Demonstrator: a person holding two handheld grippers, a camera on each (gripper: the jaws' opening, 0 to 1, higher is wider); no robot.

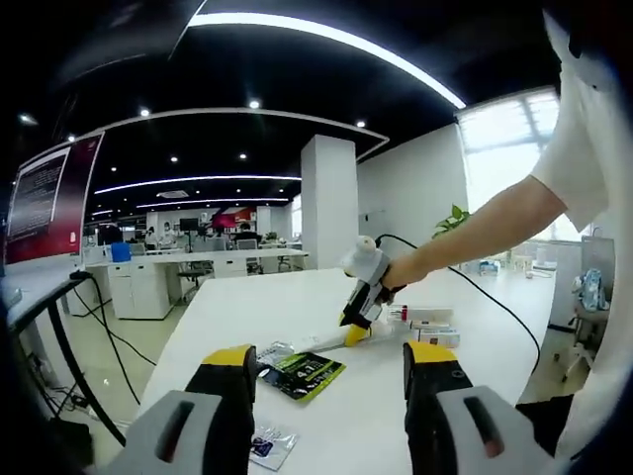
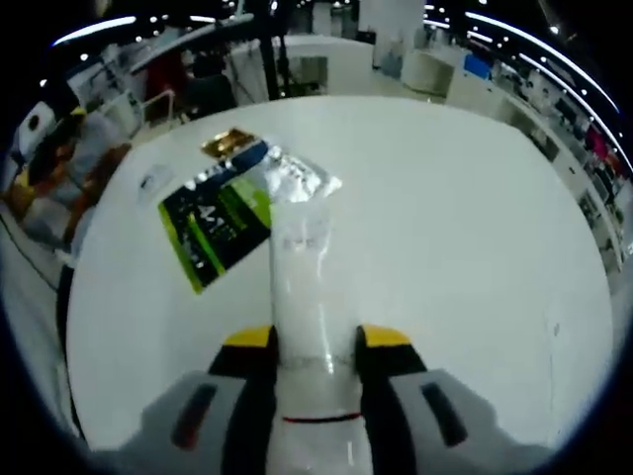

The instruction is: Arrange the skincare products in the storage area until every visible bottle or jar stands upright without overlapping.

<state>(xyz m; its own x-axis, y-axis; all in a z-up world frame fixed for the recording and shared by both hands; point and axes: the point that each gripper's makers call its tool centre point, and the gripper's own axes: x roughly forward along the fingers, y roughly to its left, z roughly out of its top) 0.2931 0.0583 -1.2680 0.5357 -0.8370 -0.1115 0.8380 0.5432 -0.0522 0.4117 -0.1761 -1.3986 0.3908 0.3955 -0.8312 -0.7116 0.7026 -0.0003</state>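
In the right gripper view, my right gripper point(image 2: 316, 341) is shut on a white tube point(image 2: 302, 287) whose far end reaches toward a green-and-black sachet point(image 2: 218, 230), a silver sachet point(image 2: 302, 178) and a small gold sachet point(image 2: 229, 142), all lying flat. The left gripper view shows the same right gripper point(image 1: 358, 319), held by a hand, gripping the white tube point(image 1: 318, 343) low over the white table point(image 1: 297, 307). The green-and-black sachet point(image 1: 303, 374) lies just beyond my left gripper point(image 1: 331, 368), which is open and holds nothing.
Small white boxes point(image 1: 431, 323) lie behind the right gripper. A small clear sachet point(image 1: 269, 445) sits near the table's near edge. The person's arm point(image 1: 495, 223) reaches in from the right. Desks and a pillar point(image 1: 328, 203) stand far behind.
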